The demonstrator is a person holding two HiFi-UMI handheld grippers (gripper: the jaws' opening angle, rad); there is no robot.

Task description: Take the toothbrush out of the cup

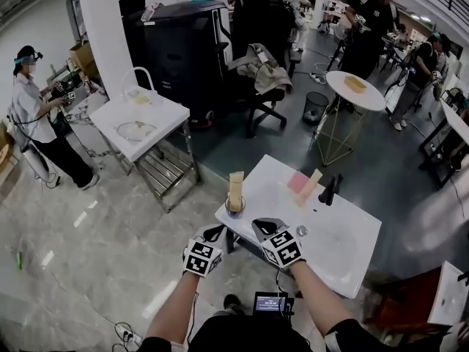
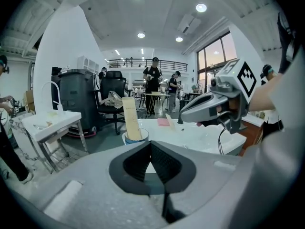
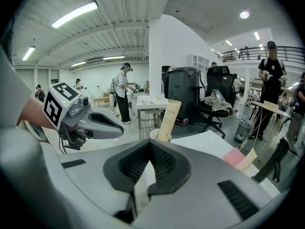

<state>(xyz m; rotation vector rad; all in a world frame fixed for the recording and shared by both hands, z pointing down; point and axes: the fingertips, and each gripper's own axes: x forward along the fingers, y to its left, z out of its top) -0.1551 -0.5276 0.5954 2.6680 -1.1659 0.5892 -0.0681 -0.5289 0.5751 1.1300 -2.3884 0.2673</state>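
A tall tan toothbrush box (image 1: pixel 235 185) stands upright in a blue cup (image 1: pixel 234 206) at the near left corner of the white table (image 1: pixel 344 233). My left gripper (image 1: pixel 217 232) hangs just off that corner, short of the cup, with its jaws shut and nothing in them. My right gripper (image 1: pixel 257 226) is beside it over the table's near edge, also shut and empty. In the left gripper view the cup (image 2: pixel 136 137) and box (image 2: pixel 130 118) lie straight beyond the shut left gripper (image 2: pixel 150 145). The right gripper view shows the box (image 3: pixel 168 119) ahead of the right gripper (image 3: pixel 150 145).
On the table lie a pink pad (image 1: pixel 298 182), a tan box (image 1: pixel 312 184), a black tool (image 1: pixel 330 188) and a small round piece (image 1: pixel 301 230). A white washstand (image 1: pixel 139 116), an office chair (image 1: pixel 260 79), a round table (image 1: pixel 355 90) and several people stand beyond.
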